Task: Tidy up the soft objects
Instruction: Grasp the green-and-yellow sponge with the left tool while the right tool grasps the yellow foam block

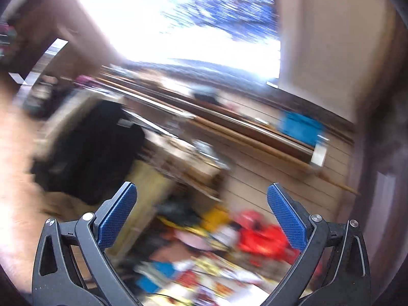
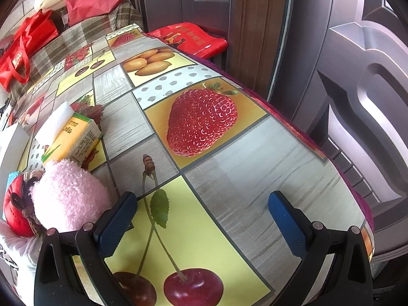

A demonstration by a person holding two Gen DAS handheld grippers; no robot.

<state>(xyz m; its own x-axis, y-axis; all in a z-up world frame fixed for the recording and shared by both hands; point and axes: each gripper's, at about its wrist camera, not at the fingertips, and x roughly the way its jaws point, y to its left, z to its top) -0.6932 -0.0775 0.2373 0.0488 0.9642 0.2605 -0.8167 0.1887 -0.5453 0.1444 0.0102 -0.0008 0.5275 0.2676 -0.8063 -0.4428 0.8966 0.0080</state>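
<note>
So the table is covered in a fruit-print oilcloth (image 2: 229,153), big strawberry, cherries, lemons, the works, and it sits right up against a brownish-purple panelled door (image 2: 369,76). The right gripper (image 2: 201,204) hangs over the cherry square with its blue pads spread wide, nothing between them. Just to its left, touching the left finger's side, there's a fluffy pink plush (image 2: 66,193), and jammed against that a red stuffed thing with brown yarn (image 2: 17,209). Behind the plush a yellow carton (image 2: 76,137) lies tilted with a white foam block (image 2: 63,117) right behind it. Farther back: a checked cloth, a red tote bag (image 2: 23,46) and a red flat bag (image 2: 191,38) by the door.

The left wrist view is super smeared. The left gripper (image 1: 201,199) is also spread apart and empty, up in the air pointing at a bright window (image 1: 178,25). Below it, a blurry jumble, something red (image 1: 260,234) and a dark shape (image 1: 94,148) I can't identify.
</note>
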